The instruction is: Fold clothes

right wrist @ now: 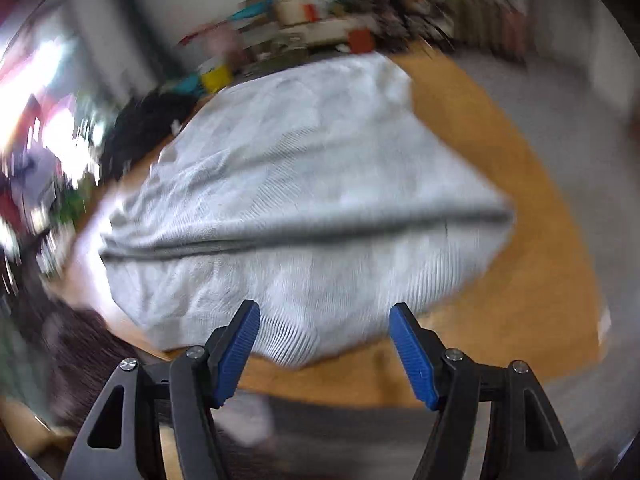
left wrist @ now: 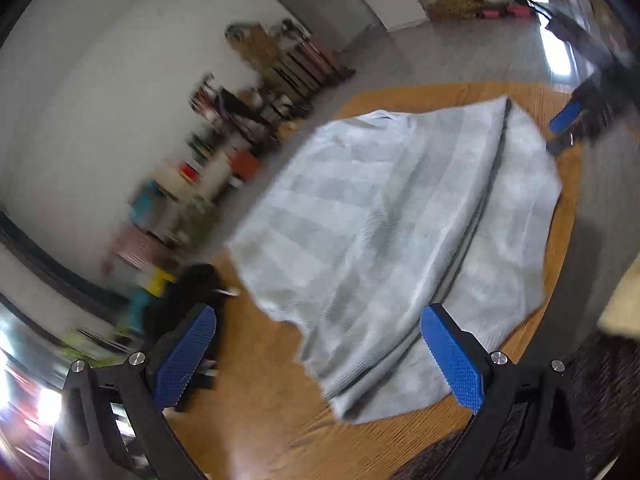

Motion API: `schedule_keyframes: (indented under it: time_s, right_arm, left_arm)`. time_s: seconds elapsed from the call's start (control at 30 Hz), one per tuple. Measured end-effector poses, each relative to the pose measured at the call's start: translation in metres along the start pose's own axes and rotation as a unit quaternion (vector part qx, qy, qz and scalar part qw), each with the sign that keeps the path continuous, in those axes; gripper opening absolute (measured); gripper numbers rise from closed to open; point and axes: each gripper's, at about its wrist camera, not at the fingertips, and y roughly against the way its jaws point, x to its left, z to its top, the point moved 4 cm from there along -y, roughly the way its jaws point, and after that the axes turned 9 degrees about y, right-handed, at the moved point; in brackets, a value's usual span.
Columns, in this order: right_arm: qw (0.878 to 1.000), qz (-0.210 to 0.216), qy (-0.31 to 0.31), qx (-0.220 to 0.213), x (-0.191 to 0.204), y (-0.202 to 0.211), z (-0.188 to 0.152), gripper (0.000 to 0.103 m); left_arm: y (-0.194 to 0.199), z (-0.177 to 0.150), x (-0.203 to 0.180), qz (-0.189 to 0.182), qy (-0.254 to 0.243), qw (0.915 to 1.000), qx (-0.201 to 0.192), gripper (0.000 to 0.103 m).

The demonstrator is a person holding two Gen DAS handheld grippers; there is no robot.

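A pale grey knitted garment (left wrist: 384,208) lies spread on a round wooden table (left wrist: 264,400), with one long fold ridge running across it. In the right wrist view the same garment (right wrist: 304,184) fills the middle and its ribbed hem lies nearest the fingers. My left gripper (left wrist: 320,324) hovers open above the garment's near edge, nothing between its blue pads. My right gripper (right wrist: 325,320) is also open and empty, just above the hem. The right gripper's blue pad (left wrist: 564,116) shows at the far side of the table in the left wrist view. Both views are blurred by motion.
A dark garment (left wrist: 200,280) lies at the table's left edge, also seen as a dark heap (right wrist: 148,128) beyond the grey one. Cluttered shelves (left wrist: 224,140) stand along the white wall. A dark woven surface (left wrist: 600,392) sits beside the table. Grey floor (right wrist: 540,92) surrounds the table.
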Motion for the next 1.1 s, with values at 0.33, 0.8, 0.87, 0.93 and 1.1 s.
schedule_keyframes:
  time_s: [0.33, 0.8, 0.87, 0.93, 1.1]
  right_arm:
    - [0.997, 0.033, -0.073, -0.023, -0.009, 0.020, -0.020, 0.070]
    - [0.996, 0.013, -0.082, -0.018, -0.003, 0.005, -0.029, 0.071]
    - [0.996, 0.023, -0.089, -0.019, -0.005, 0.005, -0.029, 0.071]
    - [0.996, 0.022, -0.088, -0.013, -0.006, 0.001, -0.028, 0.071]
    - [0.995, 0.031, -0.095, -0.003, -0.007, -0.017, -0.021, 0.071]
  left_arm:
    - [0.032, -0.055, -0.027, -0.044, 0.138, 0.9888, 0.037, 0.103]
    - [0.001, -0.022, -0.097, -0.086, 0.120, 0.9889, -0.019, 0.103]
    - [-0.001, -0.024, -0.098, -0.093, 0.113, 0.9892, -0.013, 0.103]
    - [-0.006, -0.026, -0.099, -0.101, 0.105, 0.9893, -0.004, 0.103]
    - [-0.021, -0.024, -0.098, -0.098, 0.111, 0.9884, 0.033, 0.103]
